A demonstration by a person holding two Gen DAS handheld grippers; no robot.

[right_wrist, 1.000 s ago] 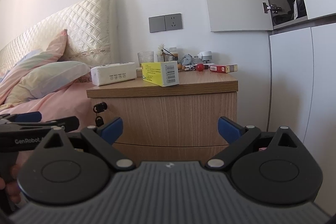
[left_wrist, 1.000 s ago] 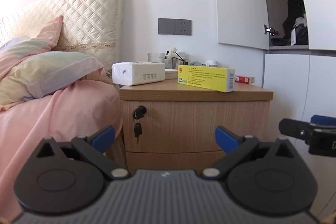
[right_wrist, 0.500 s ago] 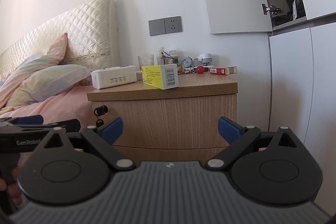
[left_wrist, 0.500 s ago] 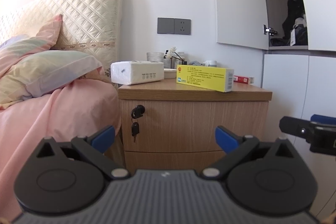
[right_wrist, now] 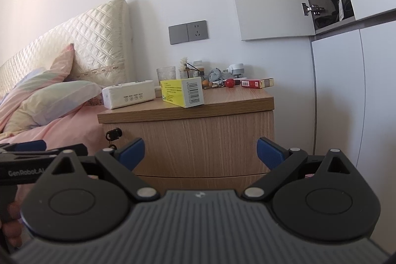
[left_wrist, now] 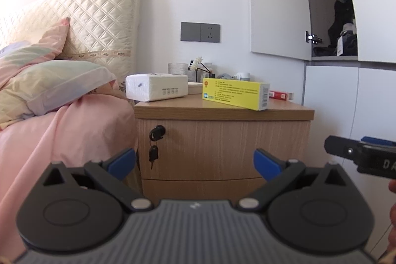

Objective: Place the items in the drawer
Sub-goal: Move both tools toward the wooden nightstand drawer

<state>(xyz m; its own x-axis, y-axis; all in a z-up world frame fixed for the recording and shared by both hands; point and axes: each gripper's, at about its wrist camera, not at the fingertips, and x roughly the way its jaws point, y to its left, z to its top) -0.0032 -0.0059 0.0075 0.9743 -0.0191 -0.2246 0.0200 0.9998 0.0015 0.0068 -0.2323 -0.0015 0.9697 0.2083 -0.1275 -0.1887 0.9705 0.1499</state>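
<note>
Both your grippers, left gripper (left_wrist: 194, 162) & right gripper (right_wrist: 200, 152), hang released, nothing btwn fingers. Yellow box (left_wrist: 235, 93) lies on nightstand (left_wrist: 222, 109) at 12 o'clock; top drawer (left_wrist: 222, 147) closed. Clutter behind box too small to ID.

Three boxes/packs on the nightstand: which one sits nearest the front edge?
The yellow box, lying lengthwise with its barcode end close to the nightstand front edge. The white tissue pack sits left, further back; the red box is at the rear right.
</note>
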